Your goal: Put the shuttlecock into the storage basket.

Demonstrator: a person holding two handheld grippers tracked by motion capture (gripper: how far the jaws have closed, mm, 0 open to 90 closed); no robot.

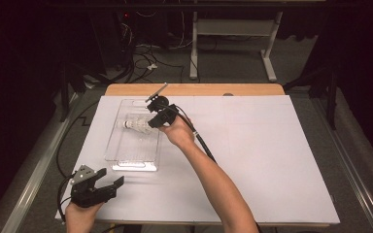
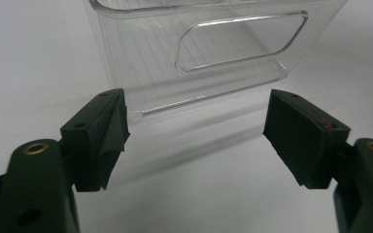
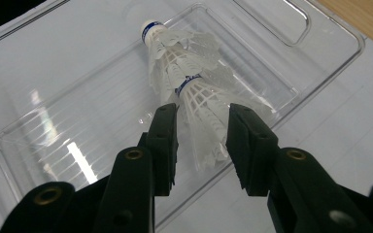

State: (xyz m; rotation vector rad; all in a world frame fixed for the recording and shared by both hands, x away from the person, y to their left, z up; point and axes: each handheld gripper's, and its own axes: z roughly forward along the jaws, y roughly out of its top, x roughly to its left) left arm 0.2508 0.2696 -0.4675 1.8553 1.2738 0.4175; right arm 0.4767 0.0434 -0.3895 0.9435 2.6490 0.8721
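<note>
Shuttlecocks (image 1: 137, 125), nested, lie in the clear tray (image 1: 126, 162) on the counter (image 1: 272, 160). Left gripper (image 2: 196, 128): spread, facing the tray's handle end. Right gripper (image 3: 201, 128) pinches the feather skirt; I'd squeeze lightly and lift straight.

2 shuttlecocks (image 3: 194, 97), 1 clear tray (image 3: 320, 63)
</note>
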